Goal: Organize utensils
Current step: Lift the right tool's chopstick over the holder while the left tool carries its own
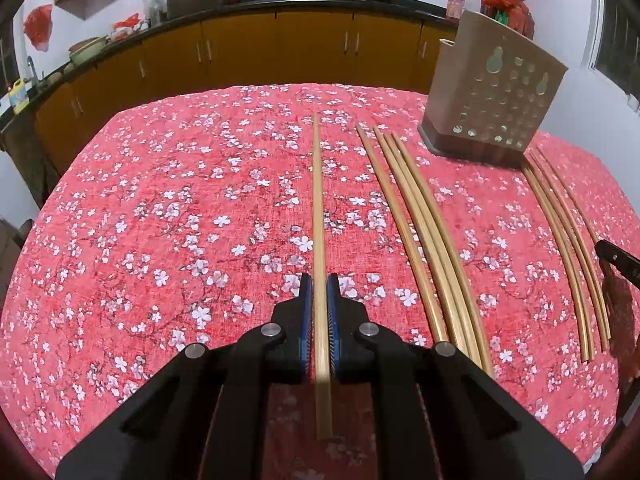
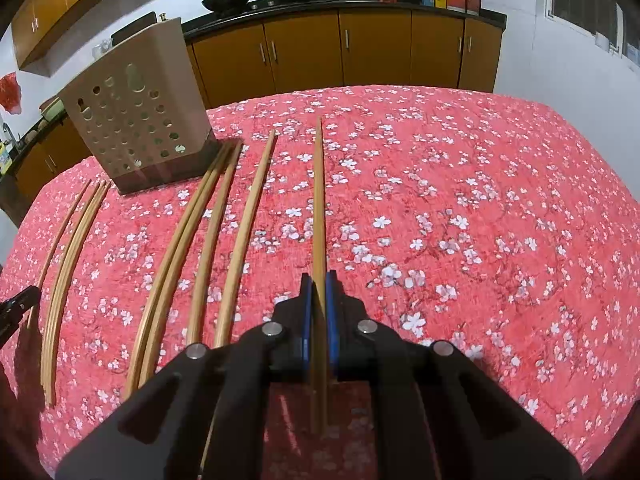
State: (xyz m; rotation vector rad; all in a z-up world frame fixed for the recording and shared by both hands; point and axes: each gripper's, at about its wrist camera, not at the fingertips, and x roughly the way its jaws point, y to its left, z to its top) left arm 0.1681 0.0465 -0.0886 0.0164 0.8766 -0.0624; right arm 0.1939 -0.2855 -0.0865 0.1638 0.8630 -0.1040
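Note:
My left gripper (image 1: 319, 286) is shut on a wooden chopstick (image 1: 317, 200) that points straight away from me over the red floral tablecloth. My right gripper (image 2: 318, 282) is shut on another wooden chopstick (image 2: 319, 200), also pointing forward. A beige perforated utensil holder (image 1: 492, 92) stands at the far right in the left wrist view and at the far left in the right wrist view (image 2: 136, 108). Several loose chopsticks (image 1: 420, 220) lie on the cloth between the two grippers; they also show in the right wrist view (image 2: 208, 240).
A second group of chopsticks (image 1: 564, 248) lies right of the holder's base, seen in the right wrist view (image 2: 68, 264) at the left. The table (image 1: 160, 200) is covered by a red floral cloth. Kitchen cabinets and a counter with woks stand behind it.

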